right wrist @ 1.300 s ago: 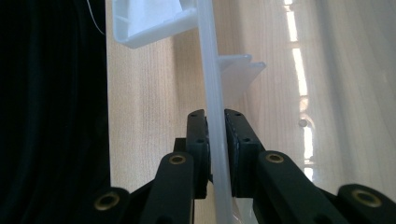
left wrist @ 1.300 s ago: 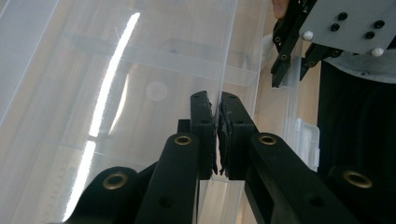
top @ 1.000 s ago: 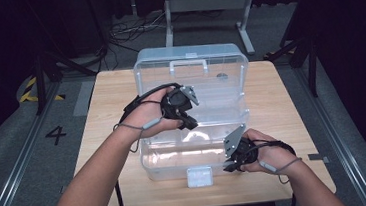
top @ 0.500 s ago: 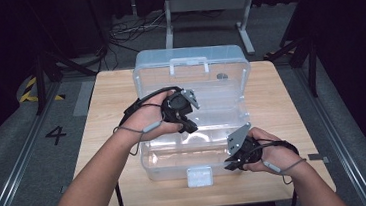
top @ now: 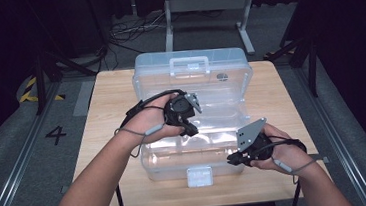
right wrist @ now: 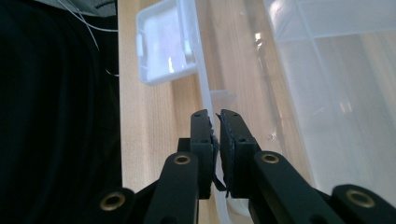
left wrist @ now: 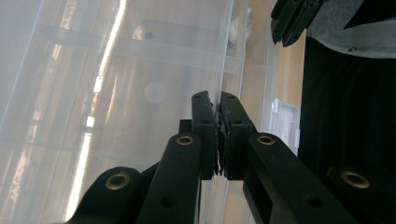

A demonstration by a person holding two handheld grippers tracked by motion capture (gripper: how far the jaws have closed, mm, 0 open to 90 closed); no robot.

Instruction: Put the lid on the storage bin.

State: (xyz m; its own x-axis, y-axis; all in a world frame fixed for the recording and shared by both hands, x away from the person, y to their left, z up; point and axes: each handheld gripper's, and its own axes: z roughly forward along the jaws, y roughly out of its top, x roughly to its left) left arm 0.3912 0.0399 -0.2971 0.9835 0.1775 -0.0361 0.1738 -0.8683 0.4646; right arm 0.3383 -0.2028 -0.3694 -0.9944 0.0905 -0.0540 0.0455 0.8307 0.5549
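The clear plastic storage box [top: 196, 132] sits open in the middle of the wooden table [top: 106, 109], its lid with the moulded handle [top: 188, 63] lying back toward the far edge and its white front latch [top: 199, 176] facing the person. The left gripper [top: 189, 129] reaches over the box's middle and, in the left gripper view, its jaws are pinched together on a thin clear wall [left wrist: 223, 70] inside the box. The right gripper [top: 233, 158] works at the front right rim; in the right gripper view its jaws have just been closing with the thin front wall [right wrist: 201, 88] of the box running up between the pads, and they now look clamped on it. The step in hand appears to be taking hold of the box by its thin walls, probably to lift or steady it. To do it well, each grip should sit deep enough on the wall that the pads do not slide off the slick plastic, and both hands should rise evenly, since the thin walls likely flex and the lid would swing if the box tips. Keeping the right gripper clear of the latch should avoid snagging it.
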